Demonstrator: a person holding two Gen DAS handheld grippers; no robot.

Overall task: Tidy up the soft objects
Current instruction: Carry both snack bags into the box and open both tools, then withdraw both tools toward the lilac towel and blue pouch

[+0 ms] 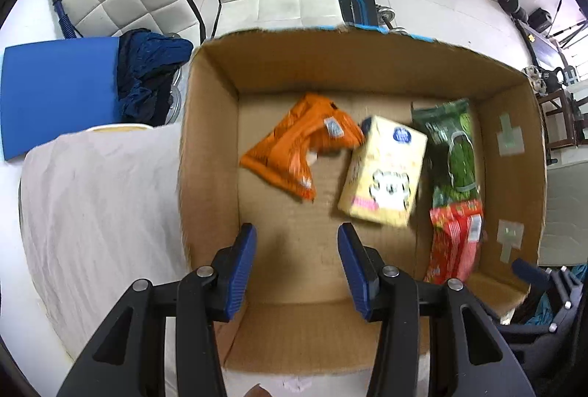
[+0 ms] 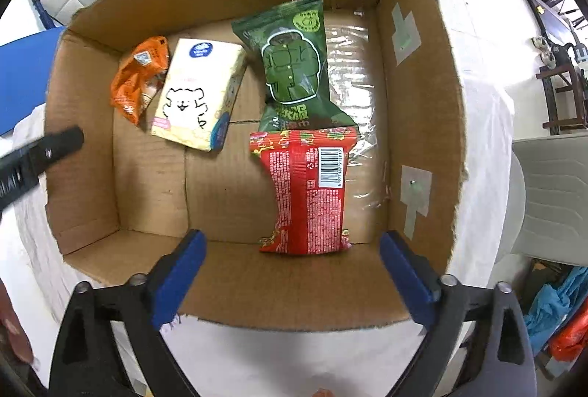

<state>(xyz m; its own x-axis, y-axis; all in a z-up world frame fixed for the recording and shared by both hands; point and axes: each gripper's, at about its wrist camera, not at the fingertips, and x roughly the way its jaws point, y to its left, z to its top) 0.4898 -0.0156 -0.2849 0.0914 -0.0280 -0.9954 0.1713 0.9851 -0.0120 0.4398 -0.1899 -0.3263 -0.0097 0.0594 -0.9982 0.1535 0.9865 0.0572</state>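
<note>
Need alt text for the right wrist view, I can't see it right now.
Open cardboard box seen from above holds a red snack packet, green packet, pale yellow tissue pack and crumpled orange packet. The right gripper hovers open and empty above the box's near wall.

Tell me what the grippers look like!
Both look alike: the left gripper and right gripper have black plastic arms with round silver bolts. Their fingers carry blue ribbed pads. No cables or sleeves show.

The box (image 2: 422, 110) is matt brown corrugated cardboard with glossy clear tape on its floor. The red packet (image 2: 308, 198), green packet (image 2: 294, 66) and orange packet (image 2: 137, 81) are shiny plastic film. Wrinkled white cloth (image 1: 92, 206) covers the table.
</note>
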